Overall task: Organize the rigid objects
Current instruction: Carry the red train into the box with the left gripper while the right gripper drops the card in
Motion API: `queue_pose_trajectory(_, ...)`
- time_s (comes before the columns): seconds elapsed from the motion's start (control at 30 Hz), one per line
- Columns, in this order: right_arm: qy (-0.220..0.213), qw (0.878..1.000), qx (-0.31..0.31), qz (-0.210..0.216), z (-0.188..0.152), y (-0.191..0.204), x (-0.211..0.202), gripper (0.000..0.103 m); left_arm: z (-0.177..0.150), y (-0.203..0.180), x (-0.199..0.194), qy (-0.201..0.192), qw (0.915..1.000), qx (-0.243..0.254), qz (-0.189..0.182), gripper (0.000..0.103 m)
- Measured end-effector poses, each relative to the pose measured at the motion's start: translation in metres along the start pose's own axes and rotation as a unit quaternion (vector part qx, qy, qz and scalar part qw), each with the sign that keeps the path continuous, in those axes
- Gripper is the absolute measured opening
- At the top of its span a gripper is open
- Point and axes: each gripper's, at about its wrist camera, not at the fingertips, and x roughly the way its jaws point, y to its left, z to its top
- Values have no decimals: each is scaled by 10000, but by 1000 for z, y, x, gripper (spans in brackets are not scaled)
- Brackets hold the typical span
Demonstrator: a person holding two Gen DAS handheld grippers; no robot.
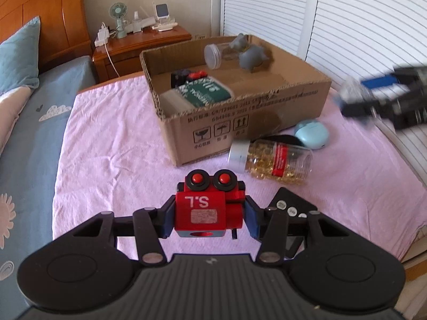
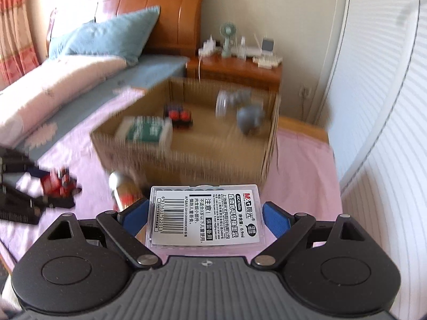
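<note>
My left gripper (image 1: 209,220) is shut on a red toy train block (image 1: 208,204) marked "S.L", held above the pink cloth in front of the cardboard box (image 1: 240,112). My right gripper (image 2: 205,217) is shut on a clear plastic refill case (image 2: 205,214) with a white barcode label, held in front of the box (image 2: 186,157); it also shows blurred in the left wrist view (image 1: 379,98) to the box's right. The box holds a green-and-white packet (image 1: 205,92), a small black-and-red toy (image 1: 186,76), a clear jar (image 1: 213,56) and grey figures (image 1: 252,57).
On the pink cloth (image 1: 106,146) by the box lie a jar of yellow capsules (image 1: 272,161), a light blue case (image 1: 311,133) and a black device (image 1: 291,205). A wooden nightstand (image 1: 141,45) with a fan stands behind, white slatted doors (image 1: 347,26) to the right.
</note>
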Motion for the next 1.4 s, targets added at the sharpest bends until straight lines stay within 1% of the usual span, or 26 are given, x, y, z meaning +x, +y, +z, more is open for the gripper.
queue_pose_trajectory(0.1,-203,9997,-117,1,25,0,3,94,3,0,-3,-42,10000,29,2,50)
queue_pose_trajectory(0.2,-268,9994,-235,-41,47,0,16,94,4,1,-4,-68,10000,1,1,50)
queue_pose_trajectory(0.3,-184,9994,-275,-103,64,-3,39,94,5,4,-4,-91,9999,-40,13,50)
queue_pose_trajectory(0.43,33,9998,-154,-123,75,-9,69,94,6,8,-4,-112,9999,-86,47,50)
queue_pose_trajectory(0.47,51,9999,-56,-154,76,-11,75,98,6,9,-4,-103,9999,-94,58,50)
queue_pose_trajectory(0.5,64,9998,64,-179,76,-14,77,103,7,10,-3,-91,9999,-103,72,50)
queue_pose_trajectory(0.6,73,9993,366,-74,72,-19,76,103,7,11,-4,-78,9999,-105,87,50)
queue_pose_trajectory(0.77,169,9984,491,-202,63,-18,59,103,13,9,-6,-73,9999,-103,86,50)
queue_pose_trajectory(0.93,283,9964,763,-243,47,-17,35,103,29,2,-12,-144,9999,-20,69,50)
queue_pose_trajectory(1.03,383,9950,870,-300,35,-15,23,103,44,-5,-15,-205,9997,111,39,50)
queue_pose_trajectory(1.2,330,9944,925,-395,15,-9,6,103,79,-17,-12,-263,9993,236,-90,50)
queue_pose_trajectory(1.3,255,9935,1051,-366,5,-9,-2,103,102,-22,-2,-306,9992,242,-60,50)
queue_pose_trajectory(1.4,184,9922,1187,-333,-3,-14,-9,103,127,-25,15,-302,9993,165,-117,50)
